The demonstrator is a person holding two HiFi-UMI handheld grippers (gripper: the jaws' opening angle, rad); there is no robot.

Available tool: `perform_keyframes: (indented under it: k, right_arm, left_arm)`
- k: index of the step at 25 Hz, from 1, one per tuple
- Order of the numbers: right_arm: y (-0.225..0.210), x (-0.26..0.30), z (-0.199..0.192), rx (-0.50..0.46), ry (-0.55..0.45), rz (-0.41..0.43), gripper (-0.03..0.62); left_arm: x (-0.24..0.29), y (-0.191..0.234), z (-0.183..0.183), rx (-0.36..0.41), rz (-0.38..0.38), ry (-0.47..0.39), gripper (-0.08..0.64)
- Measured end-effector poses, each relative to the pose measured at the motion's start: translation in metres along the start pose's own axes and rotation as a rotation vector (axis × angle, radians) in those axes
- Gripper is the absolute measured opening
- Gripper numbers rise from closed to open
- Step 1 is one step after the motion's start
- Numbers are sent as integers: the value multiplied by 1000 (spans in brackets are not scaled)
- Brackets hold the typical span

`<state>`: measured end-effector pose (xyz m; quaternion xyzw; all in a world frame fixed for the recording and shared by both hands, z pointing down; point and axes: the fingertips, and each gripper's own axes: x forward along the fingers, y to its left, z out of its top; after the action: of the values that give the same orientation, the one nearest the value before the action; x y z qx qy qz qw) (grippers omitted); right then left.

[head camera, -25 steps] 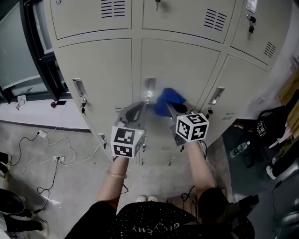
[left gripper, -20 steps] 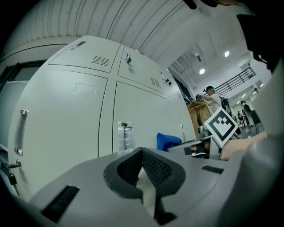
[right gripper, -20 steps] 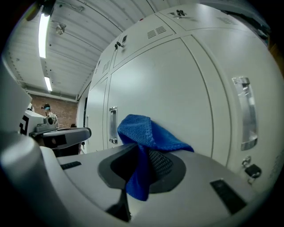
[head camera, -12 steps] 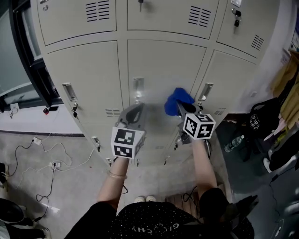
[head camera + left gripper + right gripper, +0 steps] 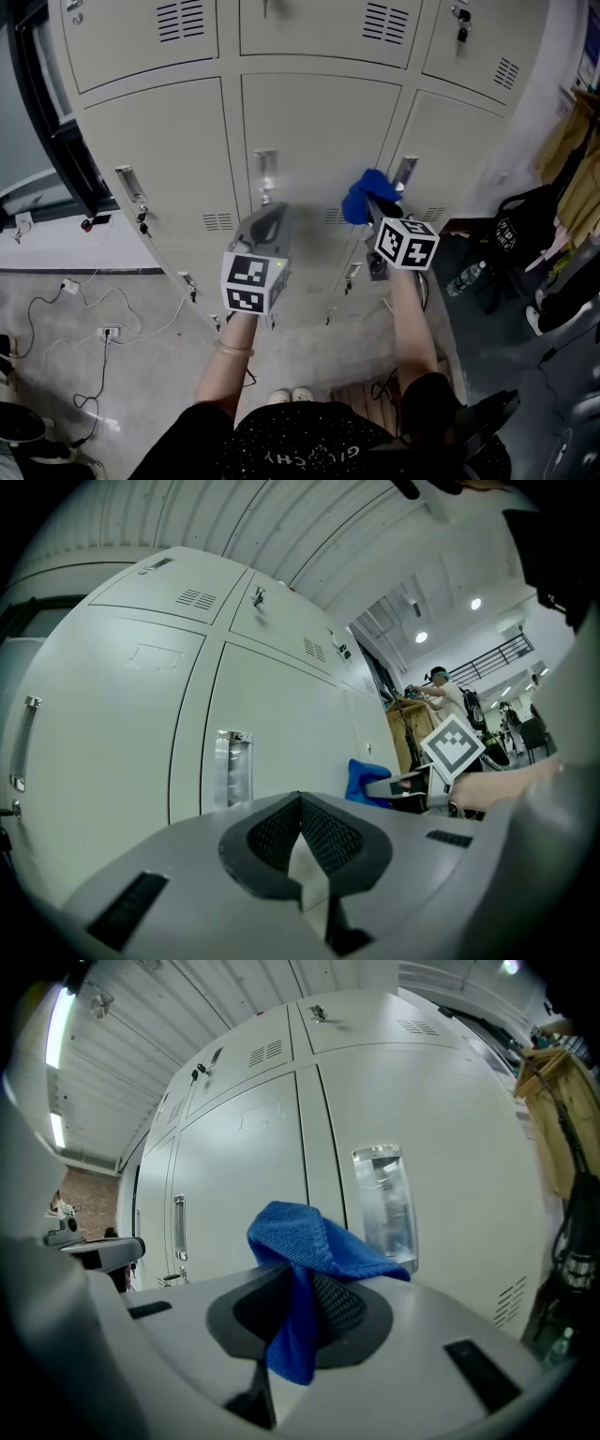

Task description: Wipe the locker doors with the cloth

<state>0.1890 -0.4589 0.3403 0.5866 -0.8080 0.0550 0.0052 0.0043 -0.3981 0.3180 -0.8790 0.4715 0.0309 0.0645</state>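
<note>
A bank of beige locker doors [image 5: 309, 141] fills the head view, each with a metal handle. My right gripper [image 5: 375, 208] is shut on a blue cloth [image 5: 367, 194], which it holds against the seam between the middle door and the right door [image 5: 450, 159], beside that door's handle [image 5: 405, 171]. In the right gripper view the cloth [image 5: 305, 1269] hangs bunched out of the jaws in front of the handle [image 5: 384, 1206]. My left gripper [image 5: 270, 218] is shut and holds nothing; it hovers before the middle door under its handle [image 5: 265, 171]. The left gripper view shows that handle [image 5: 232, 766] and the cloth [image 5: 367, 782].
A dark window frame [image 5: 52, 112] borders the lockers on the left. Cables and a power strip [image 5: 103, 330] lie on the concrete floor at lower left. At the right stand a black bag [image 5: 525, 234] and a bottle [image 5: 466, 277]. People stand far off in the left gripper view.
My right gripper has carried the blue cloth to the right, from near the middle door's handle across to the right door's handle. The left gripper has stayed about where it was.
</note>
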Motion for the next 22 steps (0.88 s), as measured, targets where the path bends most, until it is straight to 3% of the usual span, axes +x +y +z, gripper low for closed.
perform_keyframes:
  k: [8,15,22]
  right_arm:
    - [4,-2,-2,0,-2,0,60]
    - [72,2,-24,-72,11,152,59]
    - [144,22,-66,-79,75,309,60]
  left_arm:
    - [-2,1,2,-8,16,-12,6]
    - [-17,24,-10,-18,78,9,6]
    - [-49,60,-18,-23,189,26,6]
